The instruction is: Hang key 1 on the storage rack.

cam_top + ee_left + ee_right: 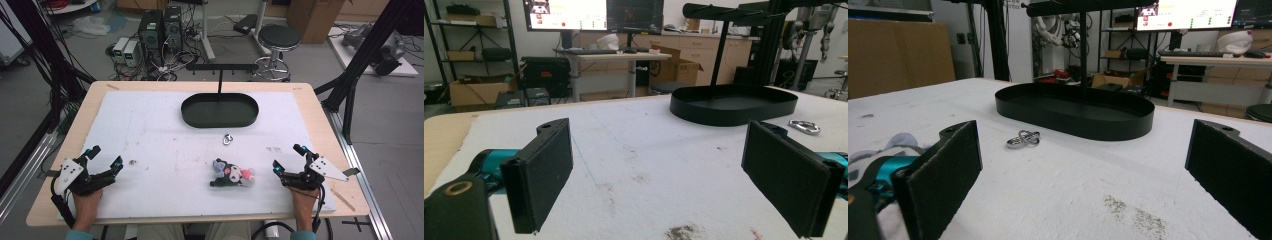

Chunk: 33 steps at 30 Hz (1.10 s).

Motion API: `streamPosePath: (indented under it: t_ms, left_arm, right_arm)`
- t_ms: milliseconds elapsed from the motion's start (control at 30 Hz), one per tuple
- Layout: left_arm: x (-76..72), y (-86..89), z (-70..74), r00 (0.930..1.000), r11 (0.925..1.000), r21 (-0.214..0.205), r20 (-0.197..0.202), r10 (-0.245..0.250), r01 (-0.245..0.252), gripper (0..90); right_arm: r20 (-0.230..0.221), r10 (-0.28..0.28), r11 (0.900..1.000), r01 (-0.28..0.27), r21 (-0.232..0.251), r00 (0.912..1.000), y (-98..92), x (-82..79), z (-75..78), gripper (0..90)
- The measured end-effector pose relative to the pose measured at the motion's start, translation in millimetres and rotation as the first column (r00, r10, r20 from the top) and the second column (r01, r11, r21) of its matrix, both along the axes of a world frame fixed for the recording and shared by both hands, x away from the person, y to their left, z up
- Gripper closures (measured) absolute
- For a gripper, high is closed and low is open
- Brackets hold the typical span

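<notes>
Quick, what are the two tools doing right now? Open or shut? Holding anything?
Left tool: open, holding nothing.
Right tool: open, holding nothing; the plush toy lies beside it, untouched.

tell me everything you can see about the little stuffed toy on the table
The stuffed toy is a small plush figure, soft-looking, in black, white, grey and pink. It lies on its side on the white table cover, near the front edge, between the two grippers and closer to the right gripper. Nothing but the cover touches it.
</notes>
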<state>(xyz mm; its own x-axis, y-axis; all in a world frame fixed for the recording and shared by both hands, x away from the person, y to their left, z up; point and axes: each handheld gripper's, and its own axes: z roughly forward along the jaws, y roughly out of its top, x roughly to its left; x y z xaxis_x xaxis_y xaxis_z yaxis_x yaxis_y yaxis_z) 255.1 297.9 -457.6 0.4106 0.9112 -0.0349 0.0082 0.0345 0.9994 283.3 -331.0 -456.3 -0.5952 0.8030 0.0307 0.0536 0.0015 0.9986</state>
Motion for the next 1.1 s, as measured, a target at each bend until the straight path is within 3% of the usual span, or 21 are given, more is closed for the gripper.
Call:
streamPosePath:
  t_ms: [800, 1000, 1100]
  left_arm:
    - [-0.2, -0.5, 0.1, 1.0, 1.0, 0.004, 0.005, -0.005, 0.005, 13.5]
    - [-0.2, -0.4, 0.1, 1.0, 1.0, 0.003, 0.004, -0.005, 0.004, 13.4]
    - [-0.2, -0.4, 0.1, 1.0, 1.0, 0.003, 0.004, -0.005, 0.005, 13.5]
  right_arm:
    - [-0.012, 0.006, 0.9999, -0.006, -0.009, 0.9999, 0.5, 2.3, 1.1, 0.8]
    - [-0.041, 0.053, 0.9986, -0.053, 0.003, 0.9978, 1.0, 1.9, 5.3, 0.8]
    - [-0.042, 0.104, 0.9941, -0.105, -0.024, 0.9937, 4.8, 2.3, 16.1, 0.8]
